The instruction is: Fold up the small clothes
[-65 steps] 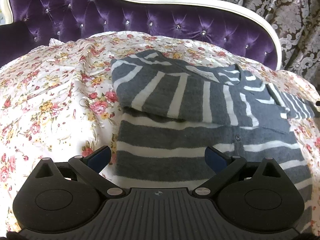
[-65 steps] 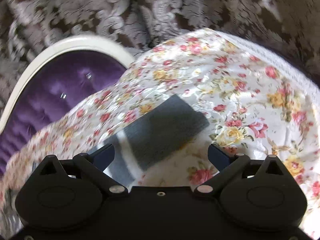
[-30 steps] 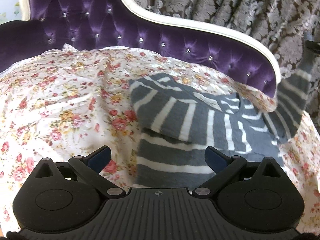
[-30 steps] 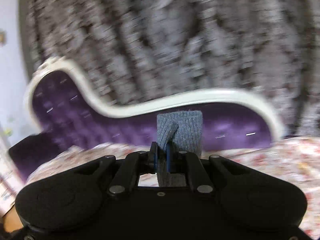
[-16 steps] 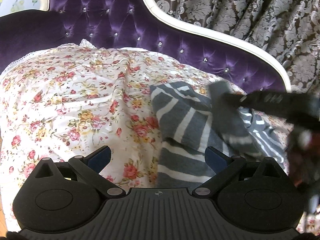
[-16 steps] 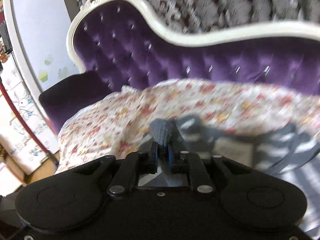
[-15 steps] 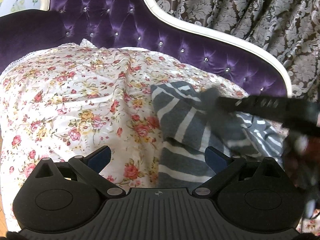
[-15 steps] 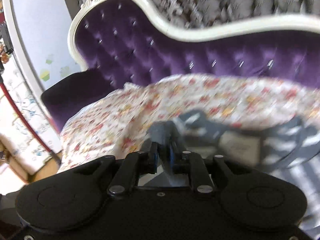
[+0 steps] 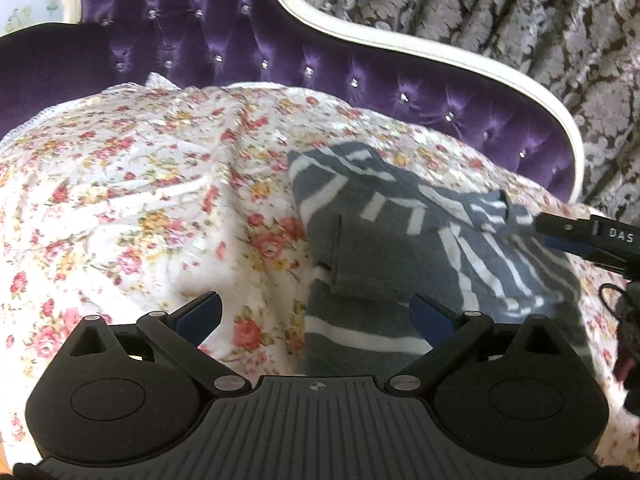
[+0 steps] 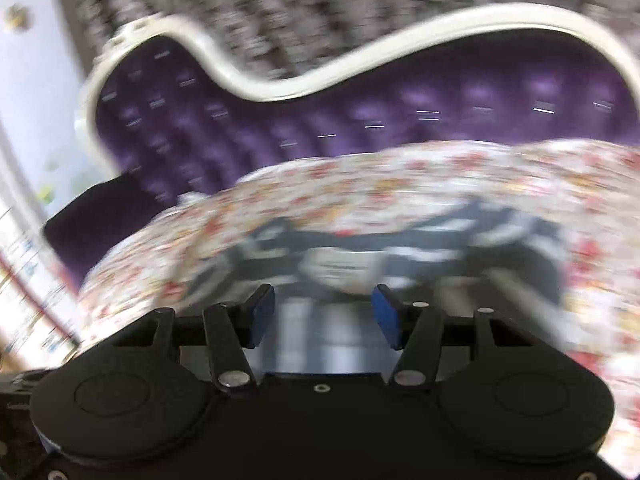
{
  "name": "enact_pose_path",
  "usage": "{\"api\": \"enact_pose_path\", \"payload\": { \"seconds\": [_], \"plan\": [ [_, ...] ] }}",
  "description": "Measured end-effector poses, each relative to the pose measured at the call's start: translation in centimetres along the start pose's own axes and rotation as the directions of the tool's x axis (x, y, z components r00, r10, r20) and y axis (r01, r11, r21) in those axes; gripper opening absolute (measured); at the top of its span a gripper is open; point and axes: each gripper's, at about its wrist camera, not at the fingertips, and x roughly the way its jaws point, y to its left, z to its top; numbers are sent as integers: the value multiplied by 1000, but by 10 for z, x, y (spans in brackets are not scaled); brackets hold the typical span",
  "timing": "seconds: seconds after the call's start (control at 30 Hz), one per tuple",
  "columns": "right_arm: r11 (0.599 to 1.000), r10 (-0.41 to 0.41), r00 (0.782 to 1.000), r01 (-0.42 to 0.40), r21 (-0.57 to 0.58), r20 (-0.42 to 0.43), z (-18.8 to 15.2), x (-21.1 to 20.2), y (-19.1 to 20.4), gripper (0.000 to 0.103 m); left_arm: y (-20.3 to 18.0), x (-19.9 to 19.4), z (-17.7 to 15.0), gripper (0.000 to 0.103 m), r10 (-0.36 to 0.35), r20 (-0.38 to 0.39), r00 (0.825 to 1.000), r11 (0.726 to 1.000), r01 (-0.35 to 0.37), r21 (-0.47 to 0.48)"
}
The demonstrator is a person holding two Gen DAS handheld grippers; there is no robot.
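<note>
A grey sweater with white stripes lies on a floral sheet, both sleeves folded in across its body. My left gripper is open and empty, just above the sweater's near left edge. My right gripper is open, its blue pads apart, over the sweater, which is blurred there. It also shows in the left wrist view at the sweater's right side, next to the folded sleeve.
The floral sheet covers a sofa seat. A purple tufted backrest with a white frame rises behind it. Patterned curtains hang beyond. A wall and floor lie to the far left in the right wrist view.
My right gripper carried the right sleeve over the sweater, laid it across the body and opened. My left gripper stayed open while its view shifted left.
</note>
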Motion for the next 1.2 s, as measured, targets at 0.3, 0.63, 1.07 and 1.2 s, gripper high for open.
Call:
{"api": "enact_pose_path", "payload": {
  "seconds": [0.3,0.63,1.07,1.2],
  "plan": [
    [958,-282,957,277,-75,-66,-34,-9,-58,59,-21,16,-14,101,-28,-51,998,994,33,107],
    [934,-324,943,331,-135,71,-28,-28,-30,64,-22,11,-13,102,-47,26,999,990,43,136],
    [944,-300,950,284,-167,-84,-33,-1,-36,85,-20,19,-8,102,-30,38,999,991,24,132],
    [951,-286,951,266,-157,-115,-30,1,-36,85,-28,18,6,102,-17,49,999,990,10,140]
  ]
}}
